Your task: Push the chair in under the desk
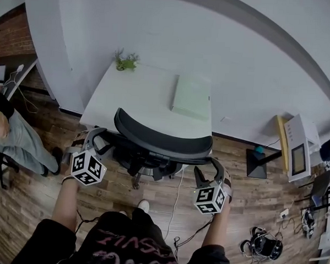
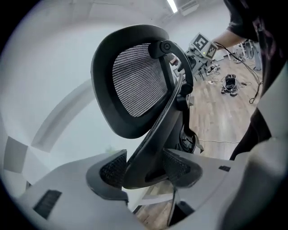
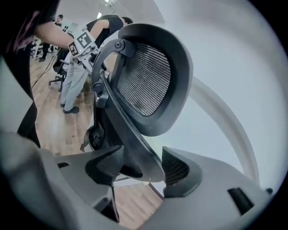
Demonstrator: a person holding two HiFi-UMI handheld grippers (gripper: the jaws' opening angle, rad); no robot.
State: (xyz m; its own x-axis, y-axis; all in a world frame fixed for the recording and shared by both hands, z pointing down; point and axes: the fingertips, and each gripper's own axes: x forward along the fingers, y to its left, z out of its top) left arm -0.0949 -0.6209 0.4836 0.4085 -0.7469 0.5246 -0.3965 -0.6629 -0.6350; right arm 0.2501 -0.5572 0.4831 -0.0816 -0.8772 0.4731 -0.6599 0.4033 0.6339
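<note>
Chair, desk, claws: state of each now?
Black mesh-backed office chair: upright, backrest at near edge of white desk.
Left claw: shut on chair frame.
Right claw: shut on chair frame.
Pale green folder: closed, flat on desk.
Small potted plant: upright, desk's far-left corner.

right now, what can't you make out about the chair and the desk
Seat and wheels: head view, mostly covered by the backrest, so how far the seat is under the desk cannot be told.
Desk legs: head view, hidden beneath its top.
Desk in both gripper views: almost all blocked by the chair frame held in the left tool and right tool.
</note>
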